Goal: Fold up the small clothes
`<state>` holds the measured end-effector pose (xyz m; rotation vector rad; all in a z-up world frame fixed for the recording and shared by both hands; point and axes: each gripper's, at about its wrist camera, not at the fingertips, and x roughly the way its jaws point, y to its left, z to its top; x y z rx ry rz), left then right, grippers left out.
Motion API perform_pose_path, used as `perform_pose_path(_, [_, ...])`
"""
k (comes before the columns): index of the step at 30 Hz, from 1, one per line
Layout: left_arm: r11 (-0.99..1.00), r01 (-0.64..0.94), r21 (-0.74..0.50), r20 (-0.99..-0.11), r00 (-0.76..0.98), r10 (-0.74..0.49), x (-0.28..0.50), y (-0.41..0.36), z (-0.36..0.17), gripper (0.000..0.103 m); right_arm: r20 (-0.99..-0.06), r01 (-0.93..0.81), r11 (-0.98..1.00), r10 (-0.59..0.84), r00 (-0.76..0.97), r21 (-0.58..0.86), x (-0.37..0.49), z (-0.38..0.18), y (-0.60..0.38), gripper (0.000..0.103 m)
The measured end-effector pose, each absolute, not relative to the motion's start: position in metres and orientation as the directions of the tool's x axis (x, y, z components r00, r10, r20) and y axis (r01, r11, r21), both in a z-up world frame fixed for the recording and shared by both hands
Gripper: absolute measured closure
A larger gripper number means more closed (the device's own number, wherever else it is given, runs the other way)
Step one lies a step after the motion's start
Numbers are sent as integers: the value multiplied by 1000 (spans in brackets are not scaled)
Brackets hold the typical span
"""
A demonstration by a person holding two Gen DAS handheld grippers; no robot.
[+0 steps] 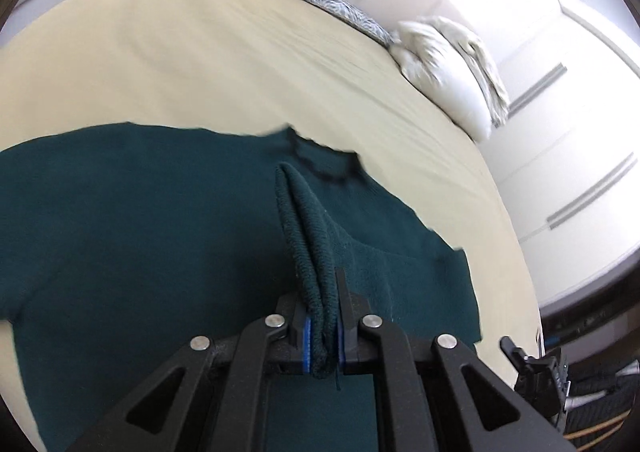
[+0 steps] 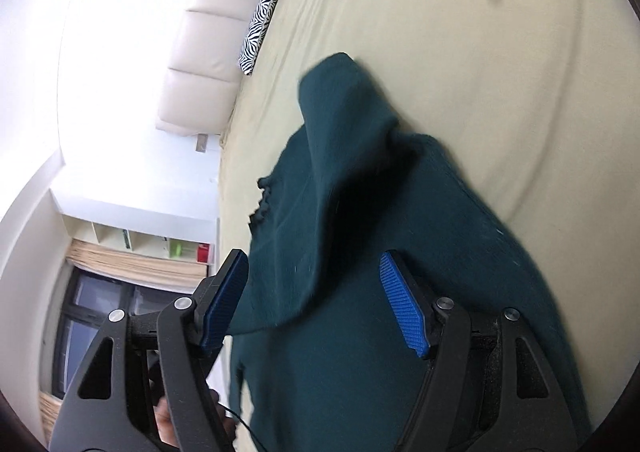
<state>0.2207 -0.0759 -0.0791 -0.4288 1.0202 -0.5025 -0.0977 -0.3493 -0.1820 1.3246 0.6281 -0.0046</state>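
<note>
A dark green knit sweater (image 1: 140, 220) lies spread on the beige bed (image 1: 200, 52). My left gripper (image 1: 320, 292) is shut on a bunched ribbed edge of the sweater (image 1: 304, 236), pinched between its blue pads and lifted a little above the rest. In the right wrist view the sweater (image 2: 360, 232) has a flap raised in a peak over its body. My right gripper (image 2: 316, 284) is open and empty, its blue pads (image 2: 404, 304) on either side of the cloth just above it.
A white pillow (image 1: 444, 64) and a zebra-print cushion (image 1: 348, 12) lie by the padded headboard (image 2: 200, 64). White wardrobe doors (image 1: 580, 156) stand past the bed edge. A shelf unit (image 2: 140, 236) and dark window (image 2: 92, 316) lie beyond the bed.
</note>
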Motion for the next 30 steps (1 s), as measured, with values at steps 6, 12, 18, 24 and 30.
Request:
perform_pose_path(6, [825, 180, -535, -693, 465, -551, 230, -55, -92, 93, -415, 394, 133, 344, 842, 909, -65, -194, -362, 34])
perform_pose_path(12, [836, 142, -530, -729, 428, -535, 232, -58, -121, 93, -411, 403, 91, 285, 866, 911, -38, -200, -381, 36])
perform_pose_path(18, [823, 123, -555, -722, 421, -550, 230, -53, -138, 90, -385, 381, 72, 281, 879, 922, -54, -209, -387, 38])
perform_pose_path(24, [811, 150, -566, -703, 426, -569, 233, -50, -144, 89, -485, 419, 280, 239, 841, 864, -70, -155, -394, 34])
perform_pose_path(30, [773, 163, -613, -652, 449, -611, 232, -43, -156, 88, -481, 346, 383, 351, 803, 856, -8, -135, -401, 34])
